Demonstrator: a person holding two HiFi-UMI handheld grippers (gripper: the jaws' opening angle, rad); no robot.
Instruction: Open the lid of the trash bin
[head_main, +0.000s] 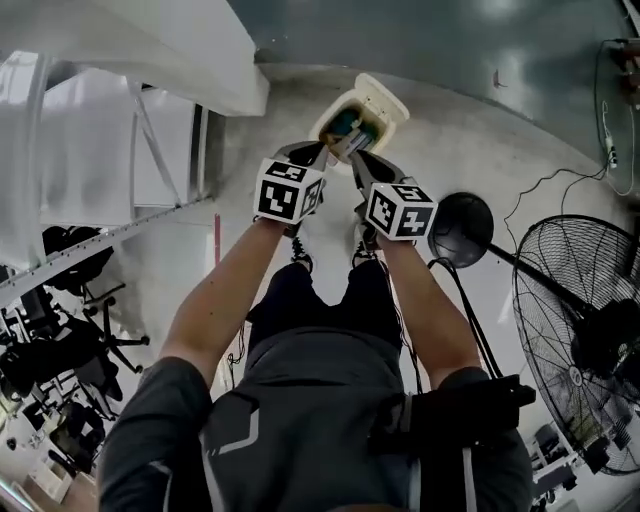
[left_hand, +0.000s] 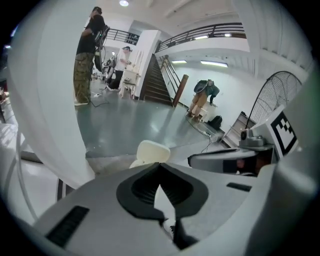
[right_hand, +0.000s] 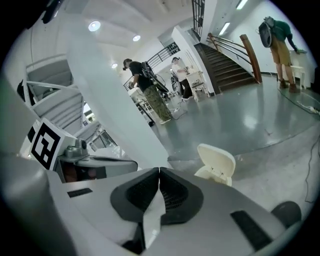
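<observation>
Cream plastic caught my eye first: the trash bin (head_main: 350, 125) sat on the pale floor just beyond the person's shoes, far below both hands, with its lid (head_main: 382, 100) already tipped up and back so the rubbish inside showed.

To the left stood a white column (head_main: 150, 50), well apart from the bin and no real threat to it. The left gripper (head_main: 322, 152) hung high over the bin with its jaws pressed together on nothing. The right gripper (head_main: 358, 162), just beside it, was likewise closed and empty.

That was my worry. The lid seemed to be resting open on its hinge alone, and a nudge to the bin could, I thought, drop it shut again. With both tools clamped and so high up, neither looked ready to catch it.

Further right, the black fan base (head_main: 462, 228) lay near the person's right foot, and a dark cable (head_main: 468, 310) trailed along the floor beside it. A careless step there might snag the cord or jolt the big wire fan (head_main: 590, 340).
</observation>
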